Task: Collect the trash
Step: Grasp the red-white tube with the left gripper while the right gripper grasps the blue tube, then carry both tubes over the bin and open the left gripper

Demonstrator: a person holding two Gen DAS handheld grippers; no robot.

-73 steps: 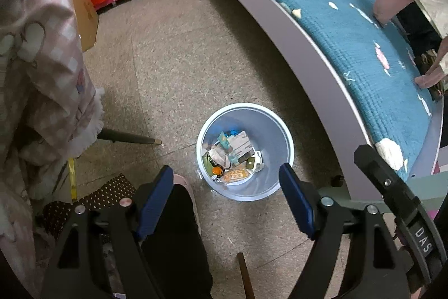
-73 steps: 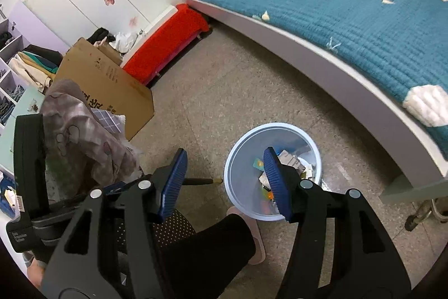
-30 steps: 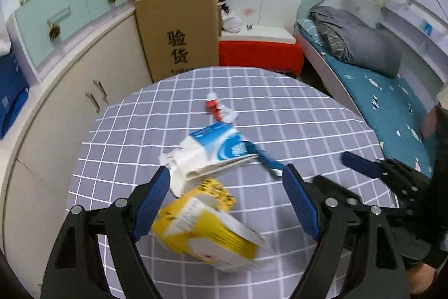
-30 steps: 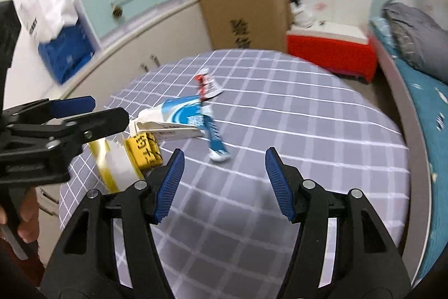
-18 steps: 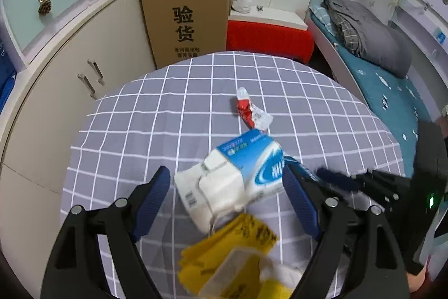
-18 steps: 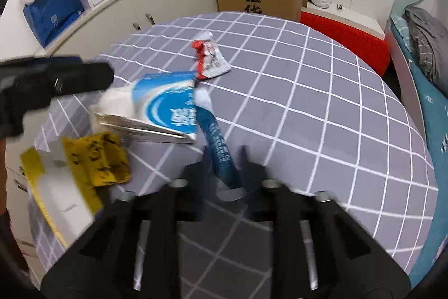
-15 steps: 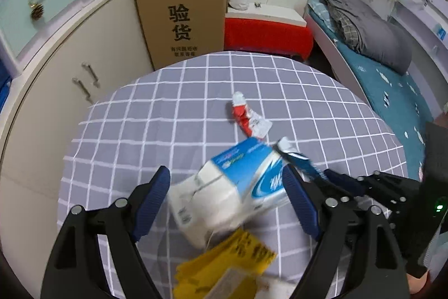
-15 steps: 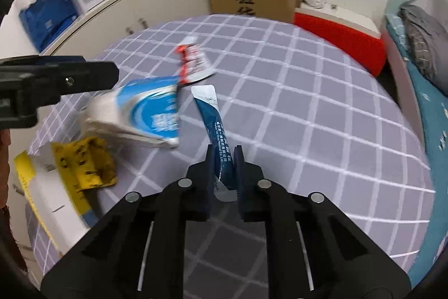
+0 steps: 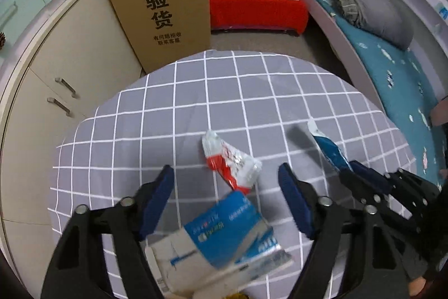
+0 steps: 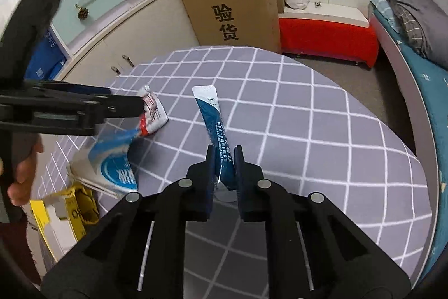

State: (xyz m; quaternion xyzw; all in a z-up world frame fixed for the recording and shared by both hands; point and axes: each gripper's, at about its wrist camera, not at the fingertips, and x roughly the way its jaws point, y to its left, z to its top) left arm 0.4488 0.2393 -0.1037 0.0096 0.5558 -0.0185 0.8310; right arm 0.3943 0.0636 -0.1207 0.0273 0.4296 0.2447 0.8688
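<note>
the round table [image 9: 252, 91], under its grey checked cloth, fills both views as it did a second ago, with the cardboard box [image 9: 165, 4] behind it at twelve o'clock and the bed [image 9: 392, 52] at two o'clock. the blue and white carton [image 9: 224, 237] lay in the middle of the left view half a second ago; now it sits low, at six o'clock, between the arms of the left gripper [image 9: 225, 201], blurred. the yellow box [image 10: 58, 215] shows at eight o'clock in the right view. the red and white wrapper [image 9: 231, 161] lies just ahead of the left gripper's tips, at twelve o'clock from them, and the jaws are closing with nothing pressed between them yet. the blue packet [image 10: 214, 125] lay flat on the cloth a second ago; now the right gripper [image 10: 225, 159] is clenched on its near end, and it slants up toward twelve o'clock, its white tip clear of the cloth.
</note>
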